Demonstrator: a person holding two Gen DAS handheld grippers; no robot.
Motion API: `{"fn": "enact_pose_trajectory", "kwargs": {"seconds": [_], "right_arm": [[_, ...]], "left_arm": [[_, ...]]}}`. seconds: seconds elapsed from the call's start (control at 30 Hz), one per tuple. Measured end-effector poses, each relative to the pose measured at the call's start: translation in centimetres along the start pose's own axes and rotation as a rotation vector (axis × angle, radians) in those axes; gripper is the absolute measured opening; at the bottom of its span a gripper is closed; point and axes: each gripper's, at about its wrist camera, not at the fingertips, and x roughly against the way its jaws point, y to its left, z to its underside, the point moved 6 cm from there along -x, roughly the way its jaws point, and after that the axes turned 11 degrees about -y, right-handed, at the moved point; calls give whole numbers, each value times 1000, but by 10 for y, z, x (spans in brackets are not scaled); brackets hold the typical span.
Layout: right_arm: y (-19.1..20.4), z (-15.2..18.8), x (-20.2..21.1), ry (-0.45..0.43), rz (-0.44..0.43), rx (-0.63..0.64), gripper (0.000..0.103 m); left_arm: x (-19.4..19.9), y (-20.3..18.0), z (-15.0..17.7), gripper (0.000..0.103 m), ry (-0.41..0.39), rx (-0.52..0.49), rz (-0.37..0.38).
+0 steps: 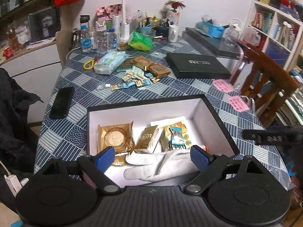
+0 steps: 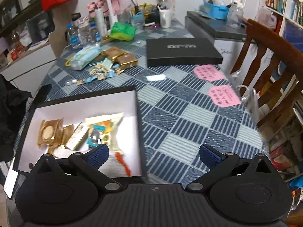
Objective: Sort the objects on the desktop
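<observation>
- Snacks (image 1: 139, 79) lie loose mid-table beyond my open box (image 1: 217, 117), which already holds several packets.
- Both my left gripper (image 1: 152, 156) and right gripper (image 2: 154, 152) spread wide, empty.

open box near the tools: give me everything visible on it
The open box is a rectangular, lidless, card-like container, black outside with white inner walls and floor. It sits flat on the blue patterned tablecloth, at the near table edge. Inside lie gold-wrapped snacks, small packets and a white glove. The left tool hangs open above its near side, gripping nothing.
</observation>
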Motion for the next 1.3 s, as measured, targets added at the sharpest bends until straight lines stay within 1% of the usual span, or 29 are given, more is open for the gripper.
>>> {"fn": "enact_pose_trajectory", "kwargs": {"seconds": [0.17,0.5,0.67,0.8,0.9,1.0,1.1,1.2,1.3], "right_arm": [[-34,-7,2,-5,-26,3,103],[-109,-22,-15,17,-85,-15,103],[-134,-24,-26,46,-118,0,103],[-146,-26,-31,60,-131,-3,103],[-150,-27,-28,58,-137,-14,103],[-149,-28,-24,48,-132,-20,103],[-148,-27,-17,42,-102,-29,103],[-142,-27,-9,42,-104,-14,103],[-138,-29,-4,31,-67,3,103]], "left_arm": [[-15,-26,-11,103,17,25,-38],[-40,-88,-27,103,55,78,-122],[-47,-114,-32,103,60,75,-186],[-47,-126,-33,103,75,61,-216],[-43,-128,-33,103,80,62,-222],[-41,-125,-33,103,77,58,-213],[-41,-120,-35,103,76,56,-198],[-38,-113,-37,103,58,79,-188],[-36,-107,-39,103,46,95,-170]]}}
